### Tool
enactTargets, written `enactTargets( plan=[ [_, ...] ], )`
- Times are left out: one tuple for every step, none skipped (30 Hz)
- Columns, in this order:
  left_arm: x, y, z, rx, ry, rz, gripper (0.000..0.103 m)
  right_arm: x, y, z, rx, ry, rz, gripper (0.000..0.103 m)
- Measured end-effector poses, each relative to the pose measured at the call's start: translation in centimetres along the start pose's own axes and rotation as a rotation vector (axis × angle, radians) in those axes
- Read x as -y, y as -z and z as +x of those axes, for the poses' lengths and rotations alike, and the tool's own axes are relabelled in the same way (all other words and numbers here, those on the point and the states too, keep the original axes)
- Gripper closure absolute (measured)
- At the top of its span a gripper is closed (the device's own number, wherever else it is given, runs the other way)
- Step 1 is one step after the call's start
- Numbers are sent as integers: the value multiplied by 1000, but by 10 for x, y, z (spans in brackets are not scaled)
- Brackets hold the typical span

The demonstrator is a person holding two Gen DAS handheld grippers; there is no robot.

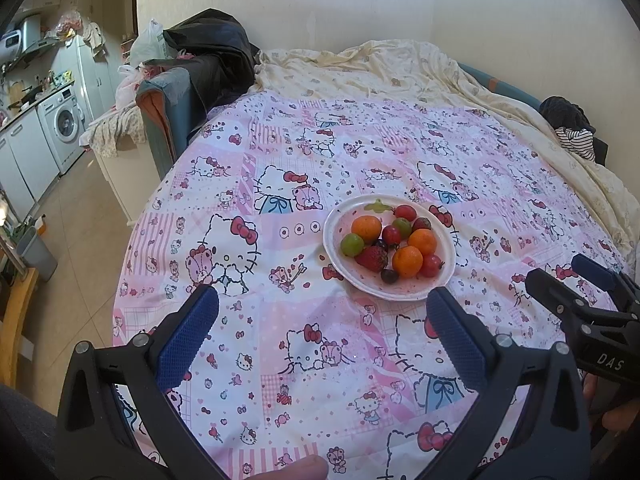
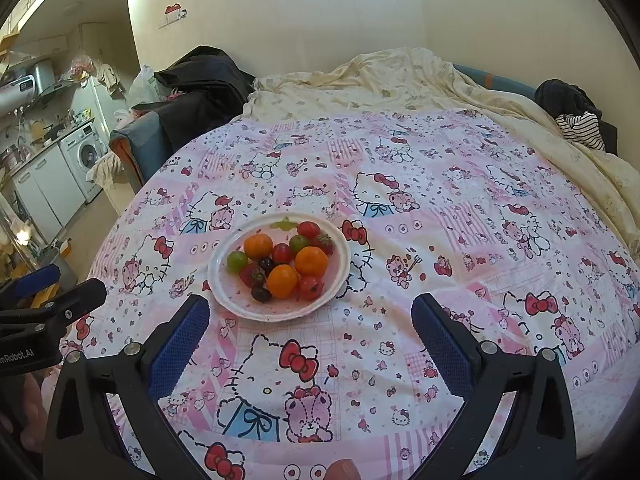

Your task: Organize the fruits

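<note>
A white plate sits on the pink cartoon-print bedspread. It holds three oranges, green grapes, a strawberry, cherry tomatoes and dark grapes. My left gripper hangs open just short of the plate, which lies ahead and to its right. My right gripper is open too, the plate just beyond its left finger. Nothing is between either pair of fingers. The right gripper also shows in the left wrist view.
A cream quilt is bunched at the far side of the bed. Dark and striped clothes lie at the right edge. A dark-draped sofa arm and a kitchen with a washing machine stand to the left.
</note>
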State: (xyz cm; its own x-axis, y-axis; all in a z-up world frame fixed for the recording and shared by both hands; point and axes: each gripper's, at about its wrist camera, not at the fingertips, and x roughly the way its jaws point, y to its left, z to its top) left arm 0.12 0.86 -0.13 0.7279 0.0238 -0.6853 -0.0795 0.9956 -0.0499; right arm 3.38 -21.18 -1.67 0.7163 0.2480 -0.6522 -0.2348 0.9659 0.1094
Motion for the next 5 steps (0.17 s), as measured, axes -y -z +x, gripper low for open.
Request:
enactTargets(
  plan=[
    [0,0,0,0,2,-1,0,0,0,0,0,1,-3,0],
    [0,0,0,-1,5,-3,0,0,0,0,0,1,-5,0],
    [0,1,0,-1,5,-4,0,0,1,1,-2,1,-6,0],
    [0,2,0,0,4,-6,0,0,1,1,-2,0,-7,0],
    [0,2,0,-3,1,-3,0,-1,1,1,-2,1,-7,0]
  ],
)
